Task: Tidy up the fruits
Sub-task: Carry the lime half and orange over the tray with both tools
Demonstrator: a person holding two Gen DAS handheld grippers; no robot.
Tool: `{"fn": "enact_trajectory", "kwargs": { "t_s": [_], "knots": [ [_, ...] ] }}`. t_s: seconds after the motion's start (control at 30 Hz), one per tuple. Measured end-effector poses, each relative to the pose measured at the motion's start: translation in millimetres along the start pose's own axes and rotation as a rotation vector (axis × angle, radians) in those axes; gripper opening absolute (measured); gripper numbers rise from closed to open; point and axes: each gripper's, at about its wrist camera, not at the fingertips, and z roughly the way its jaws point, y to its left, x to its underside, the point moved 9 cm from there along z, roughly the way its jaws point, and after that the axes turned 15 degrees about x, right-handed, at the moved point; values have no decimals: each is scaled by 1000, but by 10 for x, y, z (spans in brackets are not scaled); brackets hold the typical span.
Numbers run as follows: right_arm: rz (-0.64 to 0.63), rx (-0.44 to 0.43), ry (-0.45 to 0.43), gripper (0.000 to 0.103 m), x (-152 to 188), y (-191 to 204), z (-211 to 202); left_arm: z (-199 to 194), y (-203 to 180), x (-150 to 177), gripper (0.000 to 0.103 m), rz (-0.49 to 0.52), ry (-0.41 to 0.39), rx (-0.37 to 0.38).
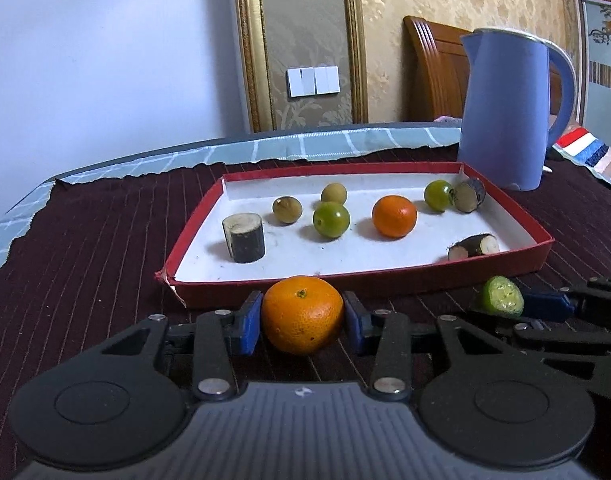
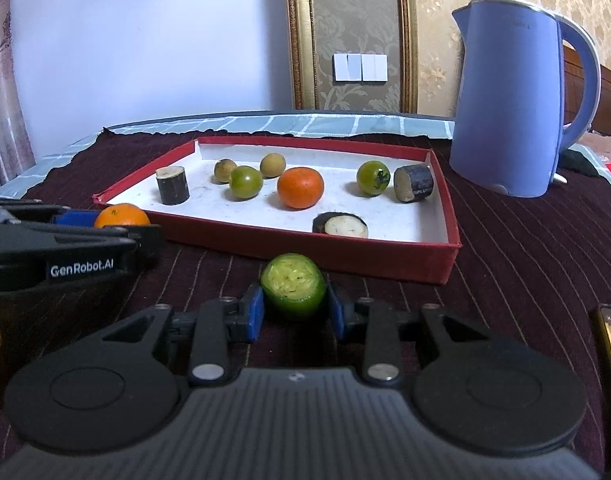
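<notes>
Orange peel fills my left gripper: its blue pads press on both sides of a whole orange that sits on the dark striped cloth covering the bench, just in front of the near wall of the red tray. Inside the tray, from left to right, I see a dark cane stub standing upright, two small tan fruits, a green fruit, a second orange, another green fruit touching a cane piece, and one more cane piece lying near the front right corner. Further right, my right gripper is closed tight on a green cut fruit, its pale cut face toward the camera, also low over the cloth just before the tray. A blue kettle stands behind the tray's right end.
</notes>
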Motion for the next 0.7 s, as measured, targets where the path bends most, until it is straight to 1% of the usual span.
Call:
{"fn": "enact_trajectory", "kwargs": {
  "t_s": [0.2, 0.43, 0.7],
  "knots": [
    [-1, 11, -36, 32, -109, 6, -91, -3, -2, -85, 41, -15, -15, -20],
    [16, 67, -100, 32, -384, -69, -154, 28, 24, -300, 41, -38, -53, -58],
    [32, 78, -110, 32, -475, -112, -138, 36, 38, -363, 41, -26, -58, -67]
  ]
}}
